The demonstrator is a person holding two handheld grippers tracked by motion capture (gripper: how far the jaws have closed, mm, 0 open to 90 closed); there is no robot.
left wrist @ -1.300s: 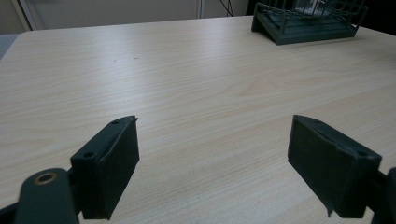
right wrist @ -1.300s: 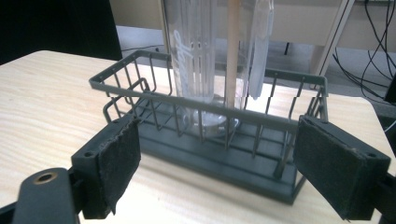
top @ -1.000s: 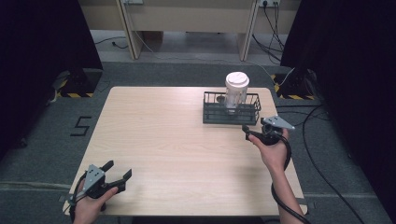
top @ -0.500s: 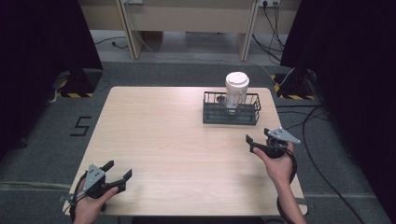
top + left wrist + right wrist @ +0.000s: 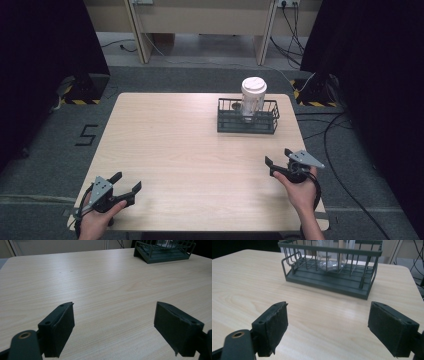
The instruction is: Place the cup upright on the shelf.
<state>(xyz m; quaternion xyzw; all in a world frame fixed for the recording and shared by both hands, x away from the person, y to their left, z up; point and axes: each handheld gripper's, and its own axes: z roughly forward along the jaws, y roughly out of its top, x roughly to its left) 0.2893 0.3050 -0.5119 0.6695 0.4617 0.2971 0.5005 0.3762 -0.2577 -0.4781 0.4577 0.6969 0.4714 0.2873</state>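
Pale wood-grain table [image 5: 190, 150] on grey carpet, dark curtains to either side, and the big change is on the right: a second ago the right gripper [image 5: 280, 162] sat close up against the dark wire basket [image 5: 247, 122], half a second ago it was already backing off, and now it is well apart from the basket, down near the table's near right edge. The basket itself has not budged, at the far right part of the table. The cup [image 5: 253, 97] stands upright inside it as before, white lid on top, pale body with a printed band, rising well above the basket's rim.

From the right gripper view the basket [image 5: 332, 267] lies straight ahead beyond the two black jaws, which stand wide apart with bare tabletop between them; through the wires a clear, glassy base [image 5: 329, 263] shows on the basket floor.

Over at the near left corner, the left gripper [image 5: 127, 185] is right where it was in both earlier frames, held in a hand [image 5: 95, 220], jaws spread wide with nothing between them. Its own view looks across open table [image 5: 105, 285] to the basket [image 5: 162, 252] at the far right.
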